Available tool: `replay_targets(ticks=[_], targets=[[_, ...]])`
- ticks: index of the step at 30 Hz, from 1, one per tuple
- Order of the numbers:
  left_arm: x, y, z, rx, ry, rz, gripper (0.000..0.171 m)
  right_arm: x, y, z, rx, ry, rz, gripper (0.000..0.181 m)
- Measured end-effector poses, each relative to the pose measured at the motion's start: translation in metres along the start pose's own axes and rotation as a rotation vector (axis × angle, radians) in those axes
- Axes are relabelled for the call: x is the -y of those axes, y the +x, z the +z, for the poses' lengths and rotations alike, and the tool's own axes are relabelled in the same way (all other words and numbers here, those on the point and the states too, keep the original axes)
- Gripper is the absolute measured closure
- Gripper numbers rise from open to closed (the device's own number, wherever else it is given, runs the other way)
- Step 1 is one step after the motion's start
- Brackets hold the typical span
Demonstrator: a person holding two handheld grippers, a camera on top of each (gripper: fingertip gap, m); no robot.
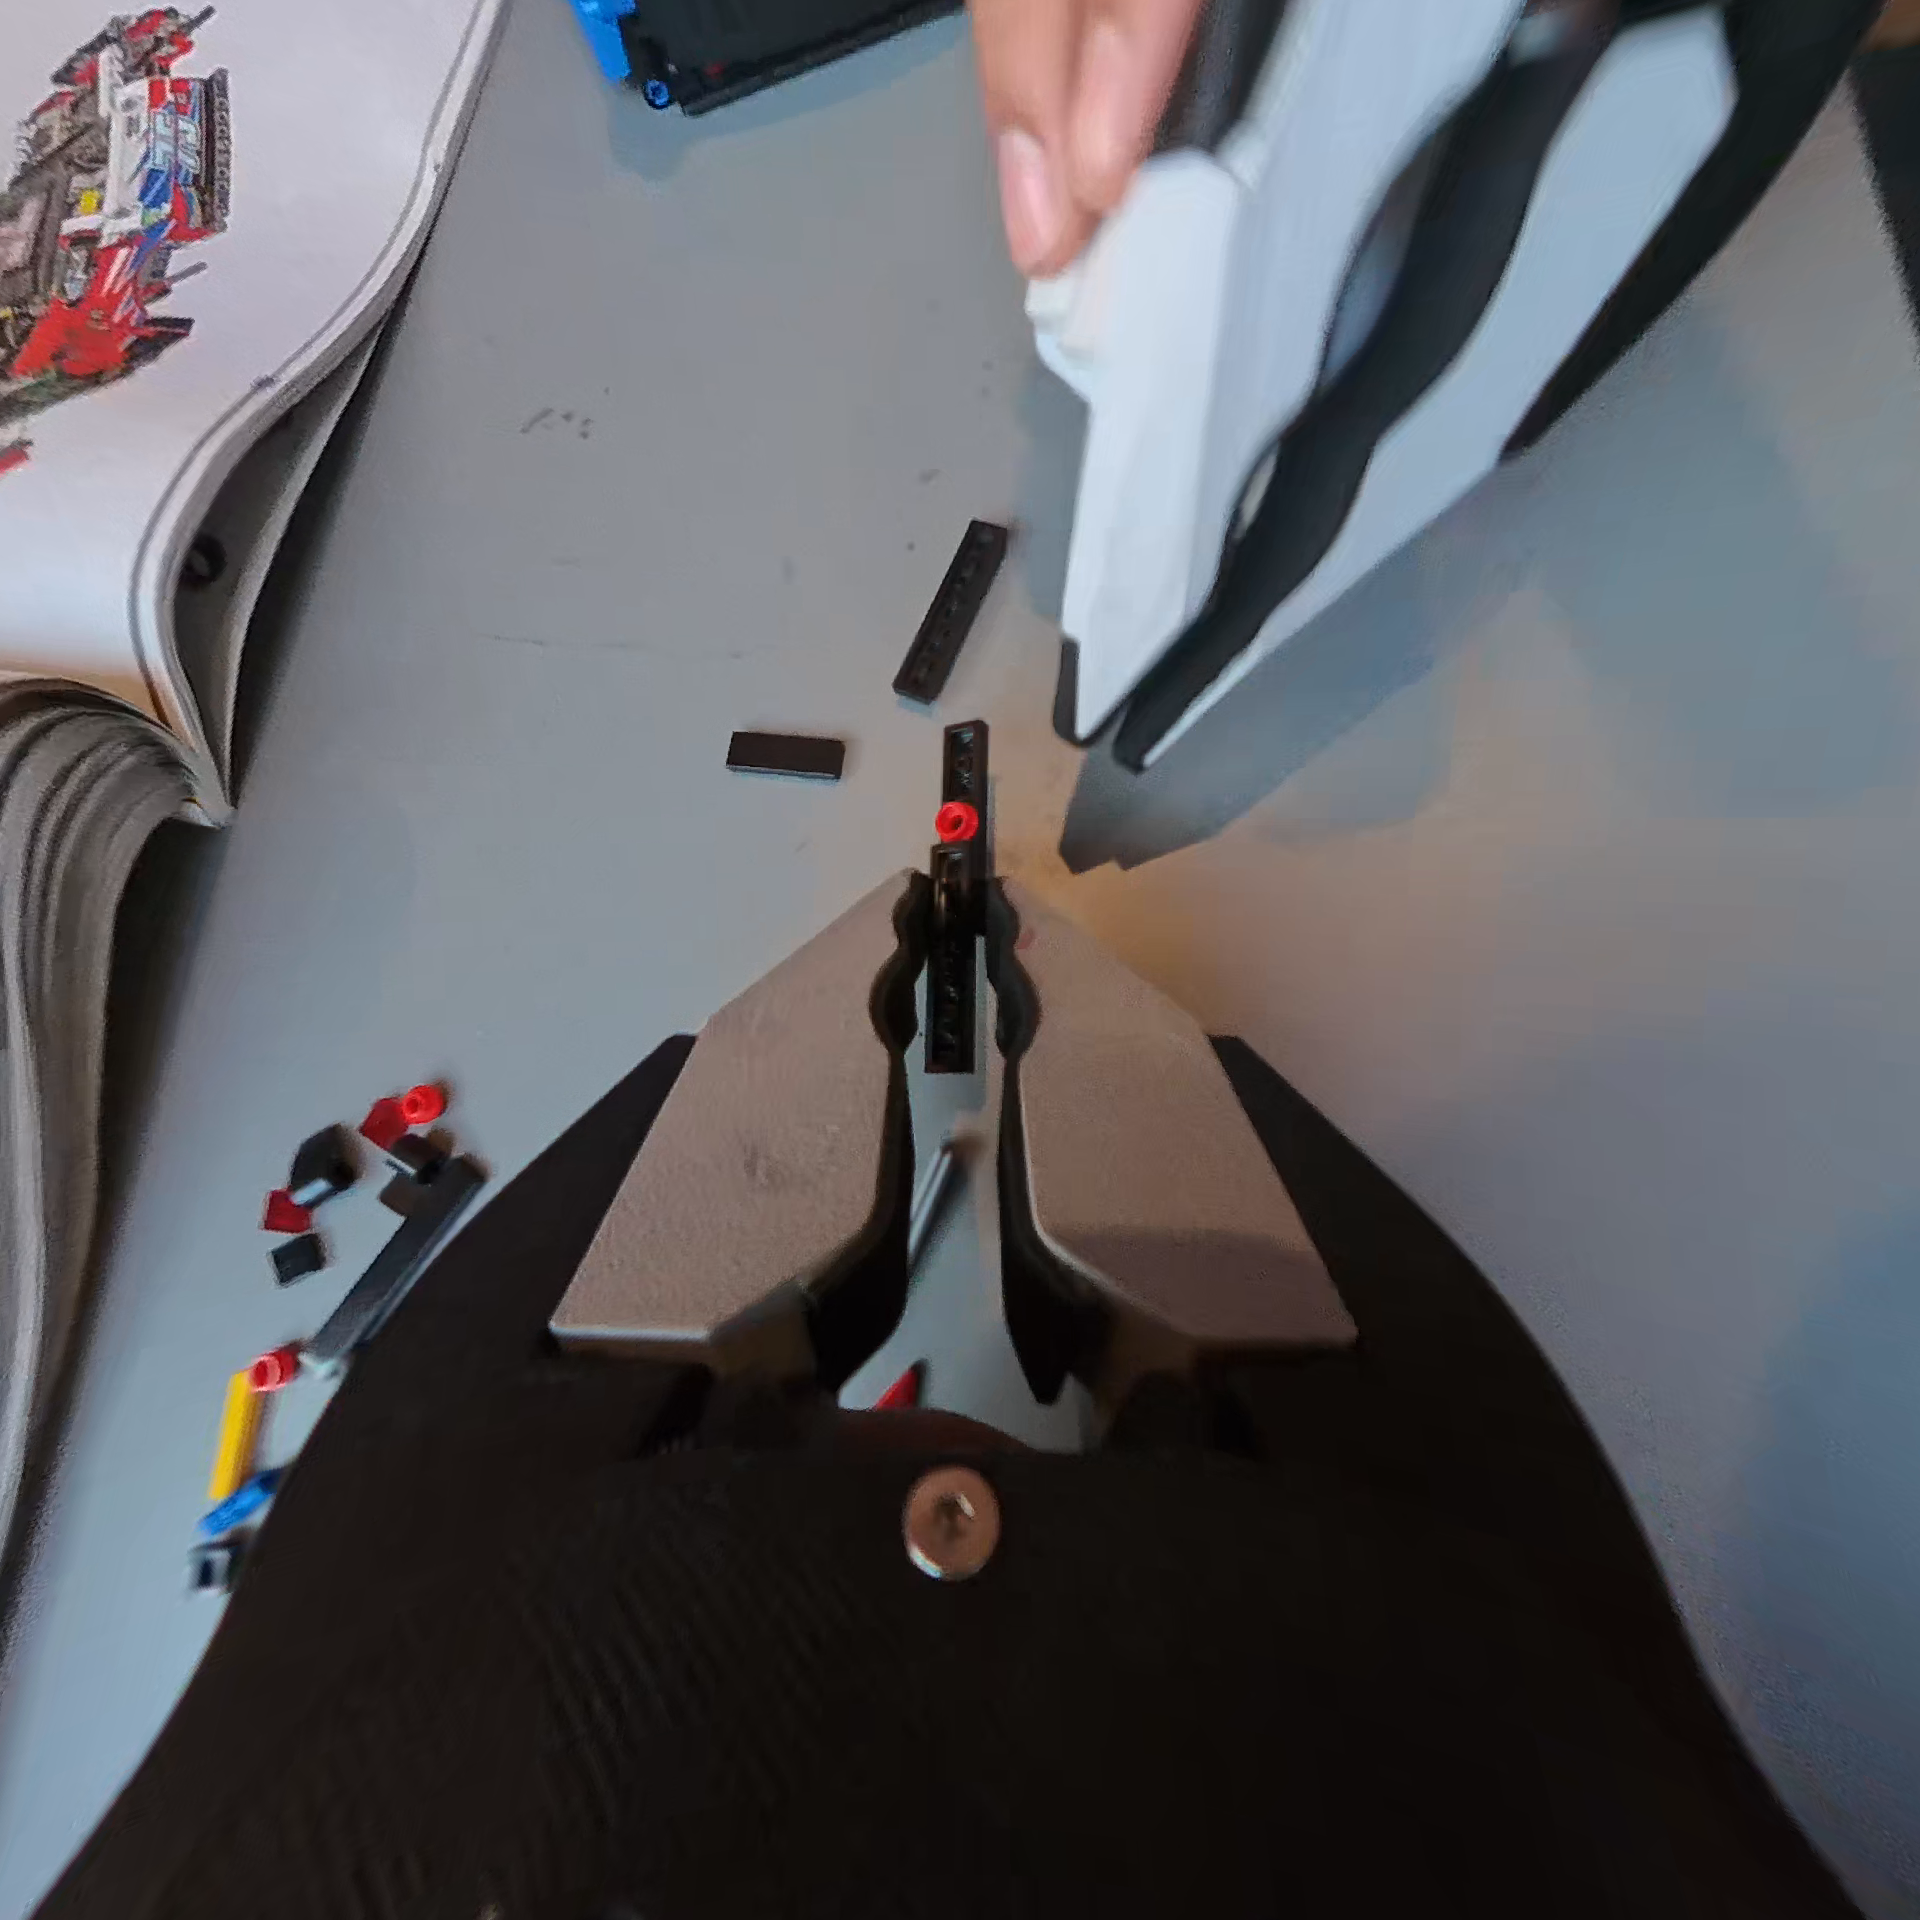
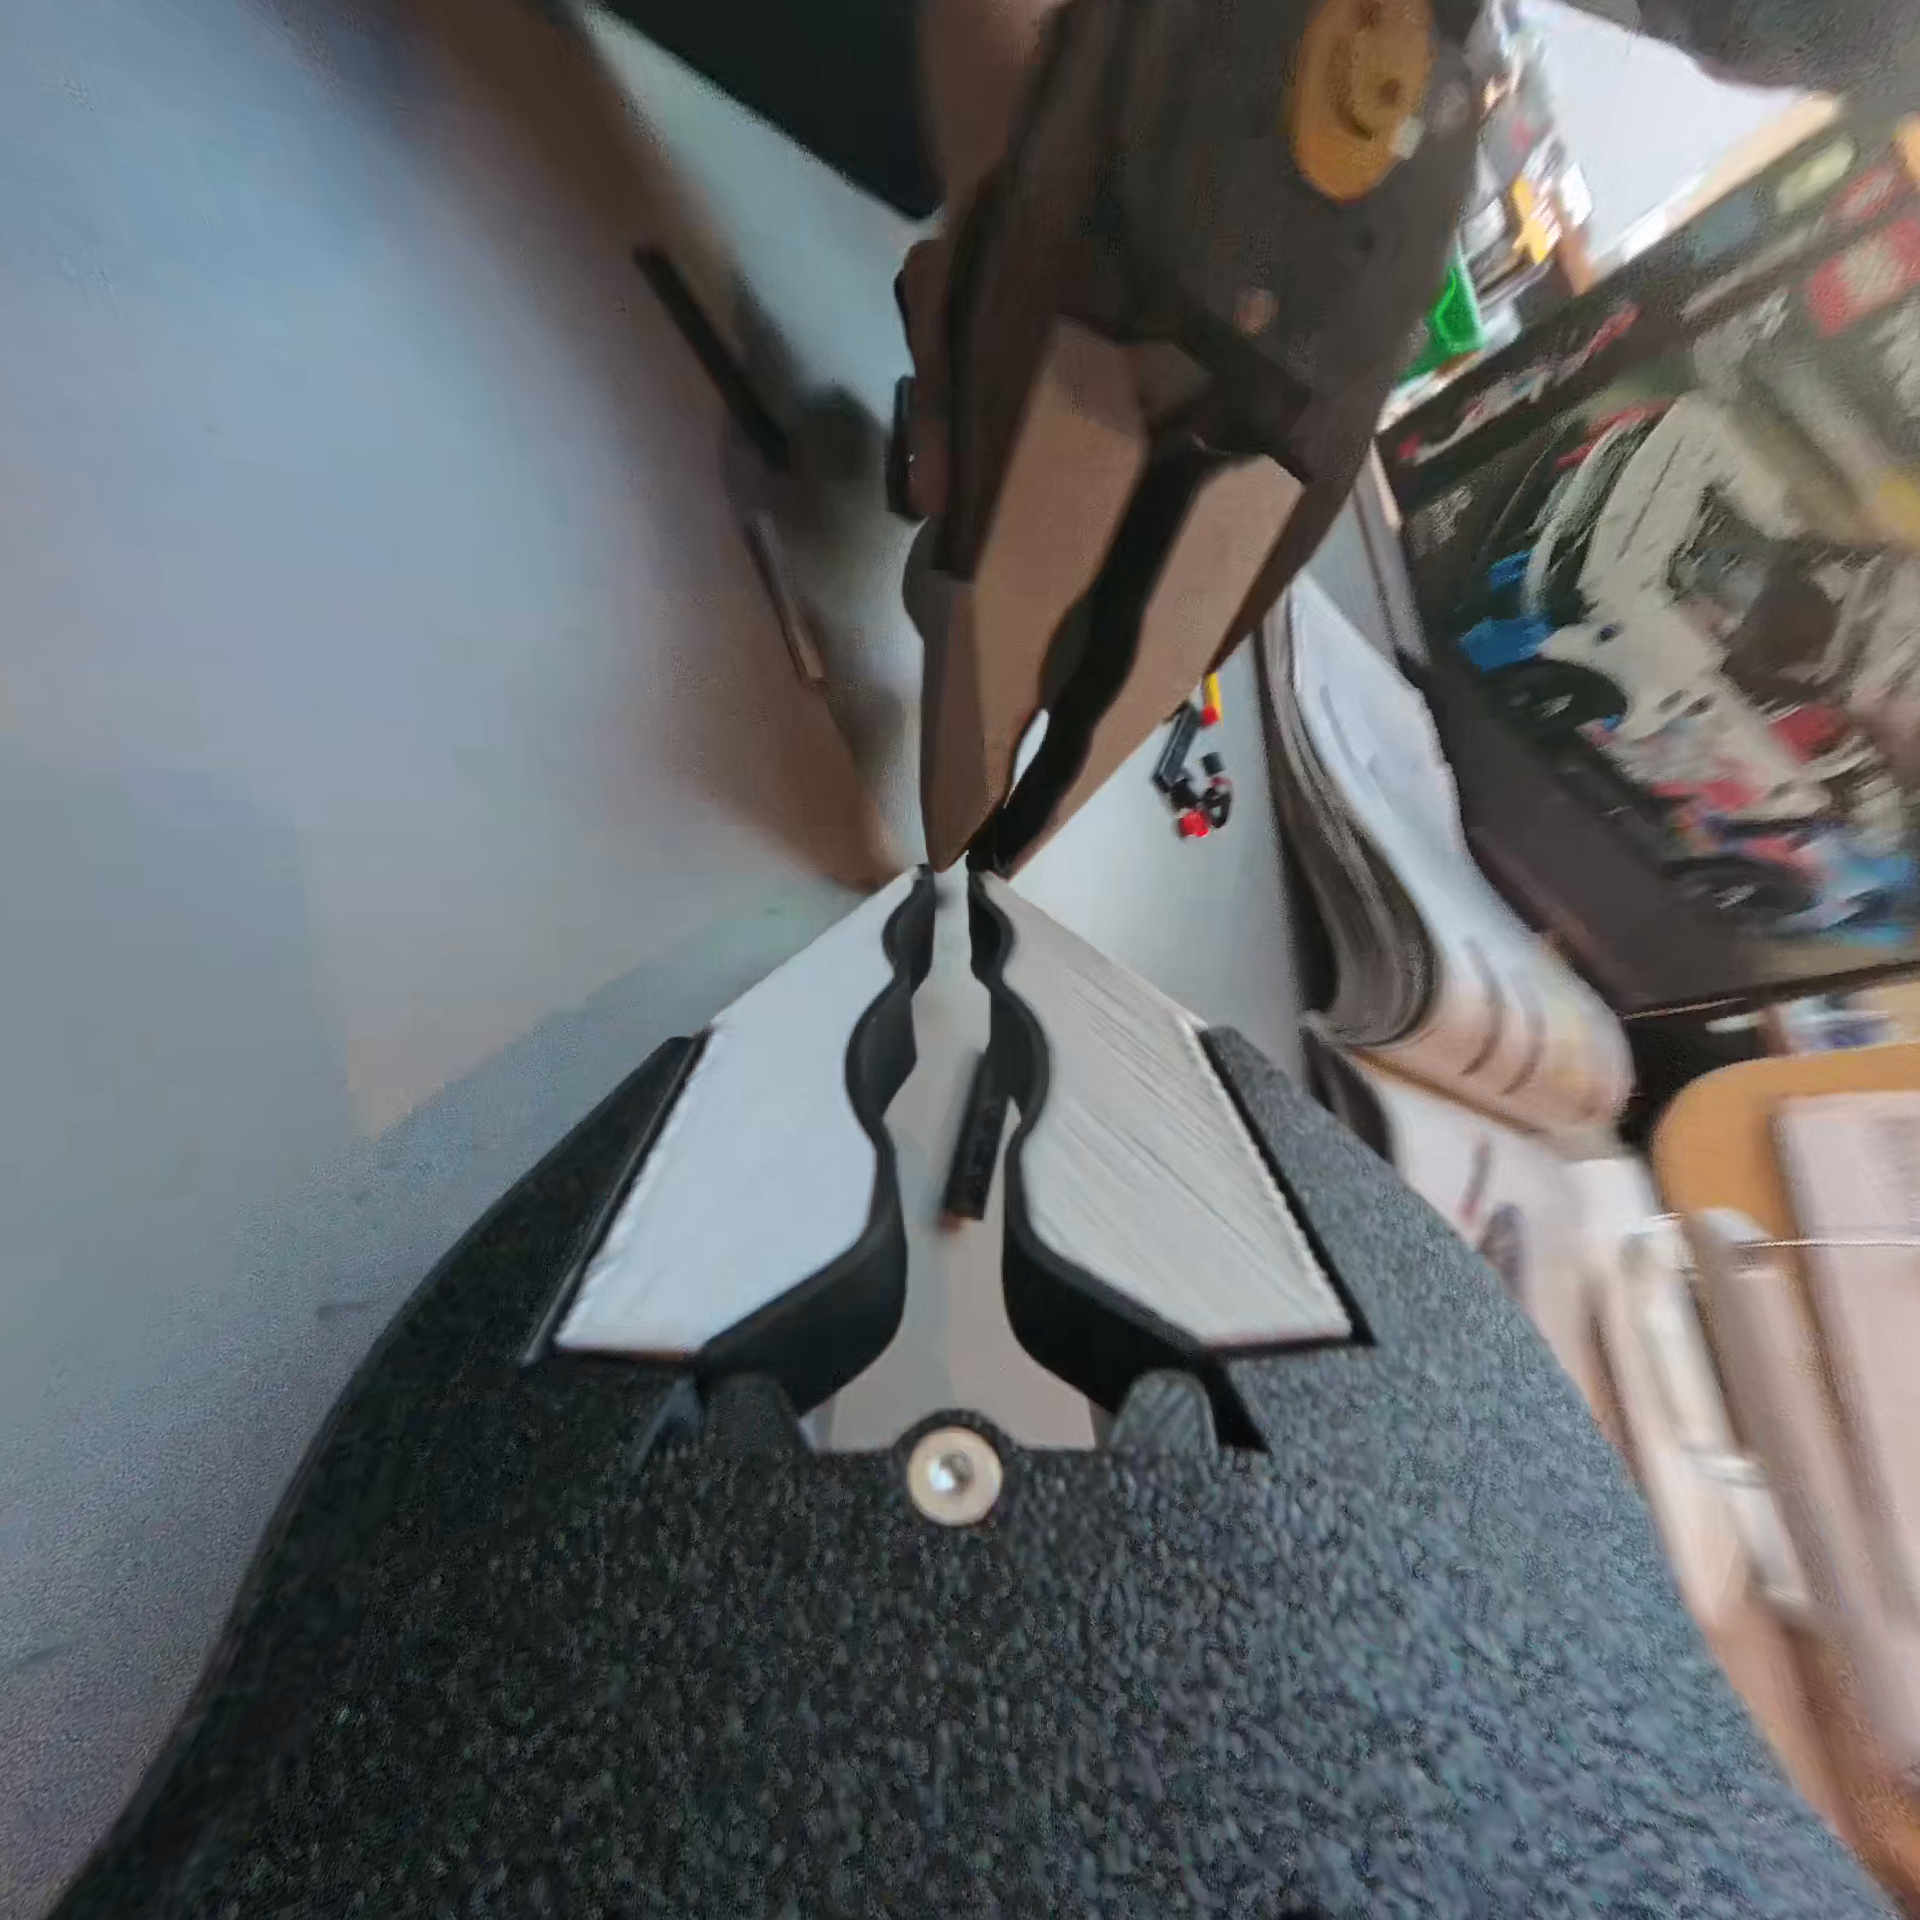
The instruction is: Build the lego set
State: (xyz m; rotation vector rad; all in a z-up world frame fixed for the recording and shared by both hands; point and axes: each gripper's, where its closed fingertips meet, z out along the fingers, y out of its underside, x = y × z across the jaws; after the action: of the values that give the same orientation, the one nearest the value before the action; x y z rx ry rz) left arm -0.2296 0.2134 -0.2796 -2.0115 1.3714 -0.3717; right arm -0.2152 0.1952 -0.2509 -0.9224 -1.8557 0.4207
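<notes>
My left gripper (image 1: pixel 951 896) is shut on a long black plate (image 1: pixel 964 764) that carries a red round stud (image 1: pixel 954 821); the plate sticks out past the tips, just above the grey table (image 1: pixel 623 416). My right gripper (image 2: pixel 945 883) is blurred, its fingers nearly together with nothing between the tips. It also shows in the left wrist view (image 1: pixel 1091 732), up and to the right of the held plate, tips pointing down at it. The left gripper appears opposite in the right wrist view (image 2: pixel 971 854), tip to tip. A black strip (image 2: pixel 977 1153) shows through the right fingers' gap.
A loose black plate with studs (image 1: pixel 951 608) and a black tile (image 1: pixel 784 753) lie beyond the left tips. Several small red, black, yellow and blue pieces (image 1: pixel 353 1174) lie lower left. An open instruction booklet (image 1: pixel 156 312) is at the left, a black-and-blue assembly (image 1: pixel 707 52) at the top. A hand (image 1: pixel 1060 125) holds the right gripper. My two grippers' fingertips are within a few centimetres of each other.
</notes>
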Motion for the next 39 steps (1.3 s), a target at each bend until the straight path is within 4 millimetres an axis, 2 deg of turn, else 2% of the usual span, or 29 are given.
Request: replay_targets(ticks=[4, 9, 15, 24, 30, 35, 37, 39], targets=[[-0.002, 0.005, 0.001, 0.014, -0.013, 0.101, 0.165, -0.007, 0.010, -0.005, 0.107, 0.008, 0.337, 0.175], [-0.002, 0.004, 0.001, 0.044, -0.024, 0.146, 0.165, -0.019, 0.007, 0.000, 0.214, -0.032, 0.555, 0.170], [-0.001, 0.005, 0.000, 0.087, -0.012, 0.256, 0.165, -0.024, -0.002, 0.014, 0.264, -0.113, 0.535, 0.163], [-0.001, 0.010, -0.001, 0.056, -0.003, 0.240, 0.165, -0.024, -0.007, 0.018, 0.304, -0.132, 0.492, 0.172], [0.001, 0.013, -0.002, 0.007, 0.015, 0.173, 0.151, -0.026, -0.012, 0.017, 0.331, -0.149, 0.473, 0.174], [0.007, 0.016, -0.002, -0.033, 0.049, 0.118, 0.157, -0.026, -0.012, 0.017, 0.341, -0.169, 0.433, 0.174], [0.005, 0.015, -0.001, -0.035, 0.037, 0.092, 0.165, -0.026, -0.012, 0.017, 0.346, -0.179, 0.412, 0.174], [0.001, 0.014, 0.002, -0.030, 0.010, 0.088, 0.165, -0.026, -0.011, 0.017, 0.349, -0.186, 0.398, 0.173]])
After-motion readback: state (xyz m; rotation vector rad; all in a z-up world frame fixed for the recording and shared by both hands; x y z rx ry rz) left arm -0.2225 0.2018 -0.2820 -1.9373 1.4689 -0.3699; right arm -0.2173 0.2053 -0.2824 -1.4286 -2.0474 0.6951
